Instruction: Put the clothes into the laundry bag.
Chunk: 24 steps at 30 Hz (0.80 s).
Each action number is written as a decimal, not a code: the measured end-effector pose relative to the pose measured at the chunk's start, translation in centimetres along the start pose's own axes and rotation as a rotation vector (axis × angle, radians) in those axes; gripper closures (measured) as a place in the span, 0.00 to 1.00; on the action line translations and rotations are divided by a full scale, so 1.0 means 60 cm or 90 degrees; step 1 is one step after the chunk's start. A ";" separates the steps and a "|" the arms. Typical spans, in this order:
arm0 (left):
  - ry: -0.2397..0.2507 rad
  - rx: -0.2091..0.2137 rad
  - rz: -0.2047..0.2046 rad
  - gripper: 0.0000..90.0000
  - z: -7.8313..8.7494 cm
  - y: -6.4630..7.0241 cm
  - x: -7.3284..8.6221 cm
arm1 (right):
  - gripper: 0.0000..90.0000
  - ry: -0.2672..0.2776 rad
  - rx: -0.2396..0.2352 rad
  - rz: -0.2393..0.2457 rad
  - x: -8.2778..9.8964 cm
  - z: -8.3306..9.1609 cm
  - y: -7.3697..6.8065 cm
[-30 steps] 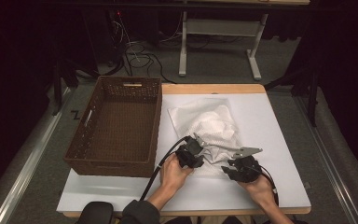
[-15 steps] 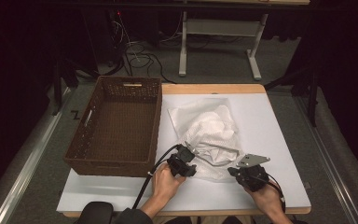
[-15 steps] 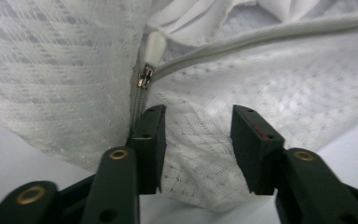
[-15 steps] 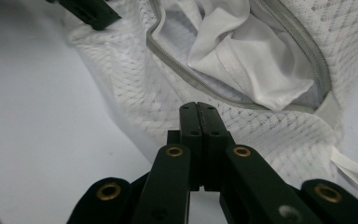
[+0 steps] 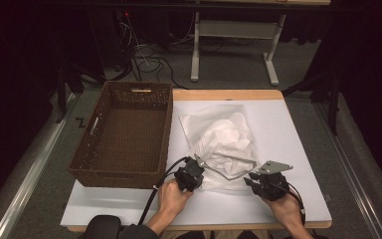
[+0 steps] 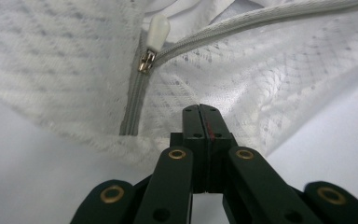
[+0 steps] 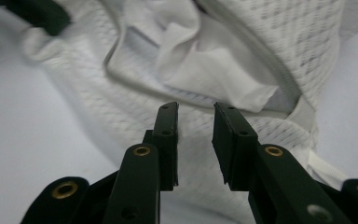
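A white mesh zip bag [image 5: 224, 144] lies crumpled on the white table [image 5: 288, 129], with white cloth [image 7: 214, 65] showing through its open mouth. My left gripper [image 5: 197, 164] is at the bag's near left corner. In the left gripper view its jaws [image 6: 200, 109] are pressed together over the mesh, just below the zip's white pull [image 6: 157, 29]. Whether they pinch a fold of mesh is unclear. My right gripper [image 5: 249, 179] sits at the bag's near right edge. Its jaws [image 7: 195, 108] have just been opening and stand apart with nothing between them.
A brown wicker basket [image 5: 166, 129] stands on the left part of the table, beside the bag. Bare table lies to the right of the bag and along the near edge. Desk legs and cables are on the floor beyond.
My left gripper has drawn back a little toward the near edge and to the left. The right gripper has stayed almost in place at the bag's near right edge.
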<state>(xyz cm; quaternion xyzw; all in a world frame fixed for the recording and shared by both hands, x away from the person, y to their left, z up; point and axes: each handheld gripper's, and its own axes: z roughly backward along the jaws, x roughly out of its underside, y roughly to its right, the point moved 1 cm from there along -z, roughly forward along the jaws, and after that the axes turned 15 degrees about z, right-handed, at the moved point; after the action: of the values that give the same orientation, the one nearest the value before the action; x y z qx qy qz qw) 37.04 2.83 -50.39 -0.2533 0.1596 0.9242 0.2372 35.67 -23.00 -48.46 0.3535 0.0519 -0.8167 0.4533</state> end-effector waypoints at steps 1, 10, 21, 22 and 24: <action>0.002 0.000 -0.001 1.00 0.005 -0.001 0.004 | 0.80 -0.004 0.004 -0.010 0.000 -0.006 0.005; 0.010 -0.004 -0.009 1.00 0.040 -0.015 0.040 | 0.82 -0.055 -0.014 -0.012 0.015 -0.038 0.003; 0.058 -0.013 0.008 0.77 0.037 -0.019 0.026 | 0.74 -0.035 -0.012 -0.027 0.011 -0.015 0.001; 0.062 -0.016 0.010 0.73 0.036 -0.020 0.025 | 0.73 -0.031 -0.010 -0.029 0.007 -0.014 0.003; 0.069 -0.021 0.019 0.68 0.034 -0.021 0.023 | 0.73 -0.024 -0.005 -0.028 0.001 -0.011 0.005</action>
<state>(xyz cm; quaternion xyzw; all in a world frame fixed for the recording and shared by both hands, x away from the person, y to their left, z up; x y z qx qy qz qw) 35.83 5.22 -49.67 -0.3045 0.1605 0.9152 0.2098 36.25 -22.95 -48.94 0.3348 0.0545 -0.8328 0.4375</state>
